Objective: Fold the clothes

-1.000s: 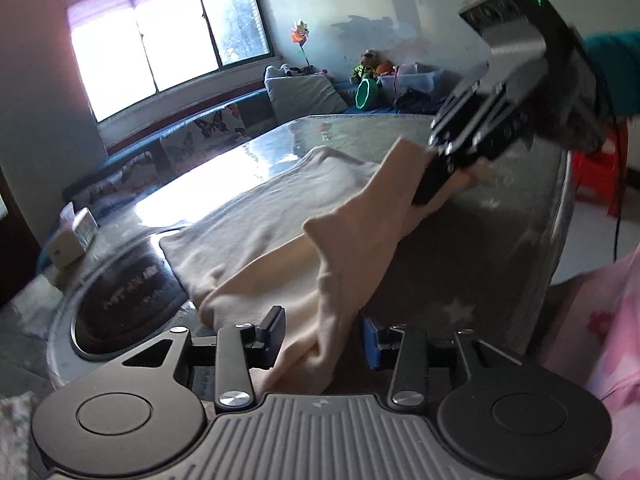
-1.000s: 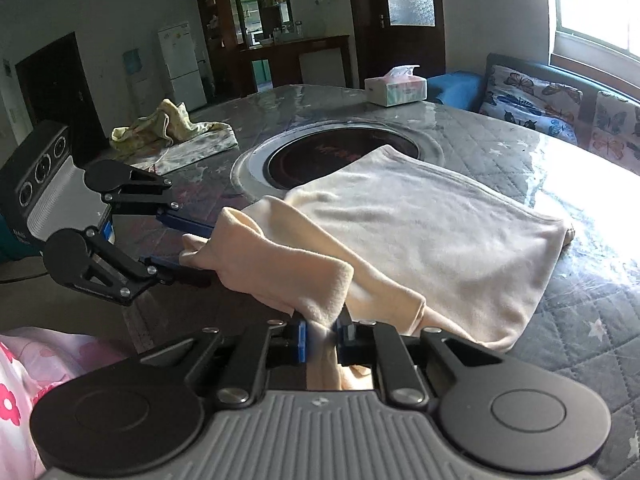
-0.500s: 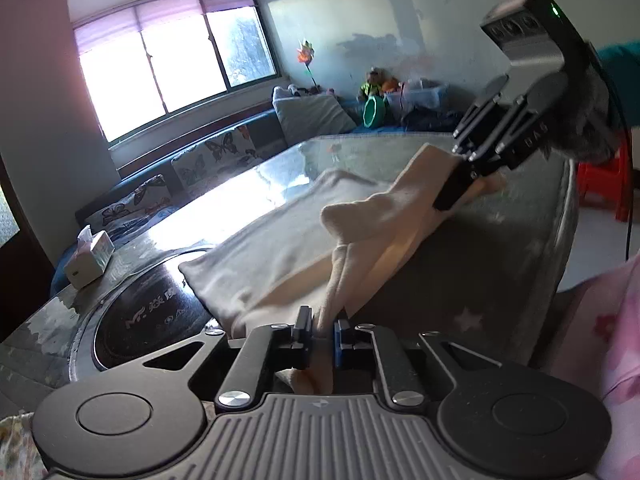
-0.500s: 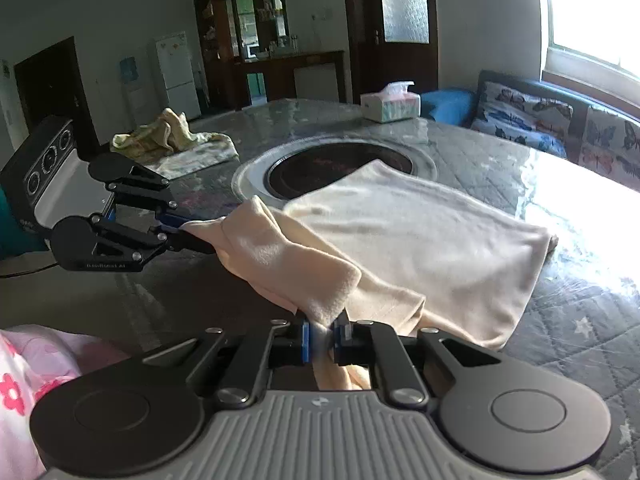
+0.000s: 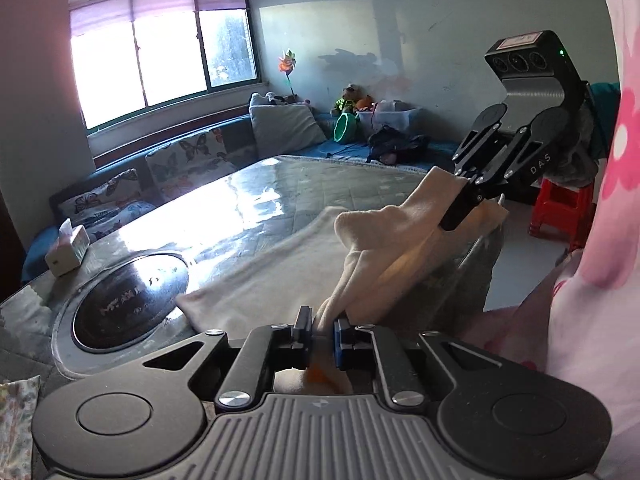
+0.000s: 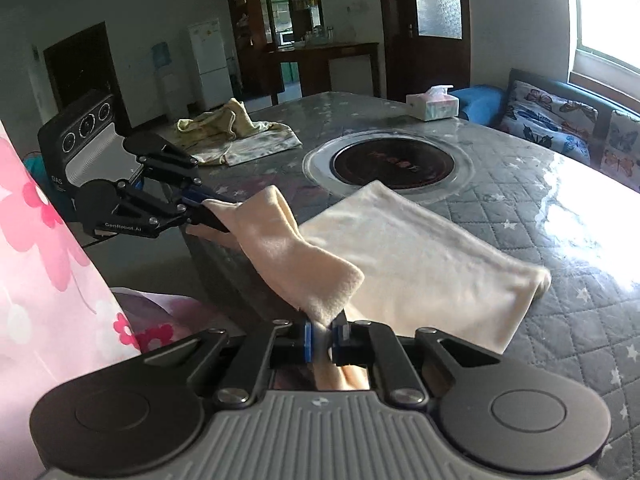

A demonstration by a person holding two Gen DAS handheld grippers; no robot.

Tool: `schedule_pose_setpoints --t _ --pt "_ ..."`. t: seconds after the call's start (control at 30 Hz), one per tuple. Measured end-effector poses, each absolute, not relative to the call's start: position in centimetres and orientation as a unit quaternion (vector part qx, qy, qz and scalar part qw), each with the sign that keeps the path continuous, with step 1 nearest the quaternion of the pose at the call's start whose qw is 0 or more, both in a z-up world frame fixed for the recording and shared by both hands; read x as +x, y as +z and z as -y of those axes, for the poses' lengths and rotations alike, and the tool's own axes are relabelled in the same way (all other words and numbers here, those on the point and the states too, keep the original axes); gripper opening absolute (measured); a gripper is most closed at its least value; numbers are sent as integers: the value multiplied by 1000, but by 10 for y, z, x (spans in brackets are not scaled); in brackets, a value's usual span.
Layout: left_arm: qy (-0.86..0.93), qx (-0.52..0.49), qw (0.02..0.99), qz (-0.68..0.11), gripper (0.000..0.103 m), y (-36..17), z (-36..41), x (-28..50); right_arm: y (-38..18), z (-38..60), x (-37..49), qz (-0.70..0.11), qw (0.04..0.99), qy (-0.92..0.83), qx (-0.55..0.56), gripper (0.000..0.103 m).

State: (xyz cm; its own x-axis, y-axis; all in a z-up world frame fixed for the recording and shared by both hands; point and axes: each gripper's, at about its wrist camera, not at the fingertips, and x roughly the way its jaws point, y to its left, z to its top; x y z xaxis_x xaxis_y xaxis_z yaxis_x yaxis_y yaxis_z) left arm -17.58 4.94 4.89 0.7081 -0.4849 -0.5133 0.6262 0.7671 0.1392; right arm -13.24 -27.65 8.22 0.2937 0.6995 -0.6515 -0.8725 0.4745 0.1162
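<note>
The left gripper point(image 5: 320, 334) is clamped on one corner of the cream garment point(image 6: 420, 256); the right gripper point(image 6: 325, 338) is clenched on another corner, so the near edge hangs lifted between them off the table's rim; the rest of the garment lies flat on the quilted table point(image 6: 560, 208), with the round inset hob point(image 6: 394, 164) at its 12 o'clock in the right wrist view; a yellow-green cloth point(image 6: 232, 128) sits well apart at 10 o'clock.

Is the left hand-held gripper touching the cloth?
Touching. Left wrist view shows the left hand-held gripper shut on the cloth, fabric pinched between its pads.
</note>
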Motion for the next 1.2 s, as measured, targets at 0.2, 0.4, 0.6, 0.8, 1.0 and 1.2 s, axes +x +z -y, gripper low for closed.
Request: schedule_pose_setpoints --t 0.2,0.4,0.6,0.8,1.0,1.2 --pt "-292 151 917 -225 11 53 -50 -144 95 271 -106 -312 804 487 -136 7" --pt "-280 151 919 -232 11 49 -52 -90 96 258 -51 -314 806 480 -145 7" --pt "-257 136 920 -262 12 27 -59 -22 74 234 16 -328 812 459 -151 8" --pt "-204 104 926 -301 13 -7 -60 24 22 215 60 -337 837 415 -117 17" --pt "-184 83 932 -302 16 -11 -65 25 14 239 56 -336 857 380 -92 30" --pt "-172 73 935 -301 19 -10 -67 28 13 266 49 -337 873 346 -74 40"
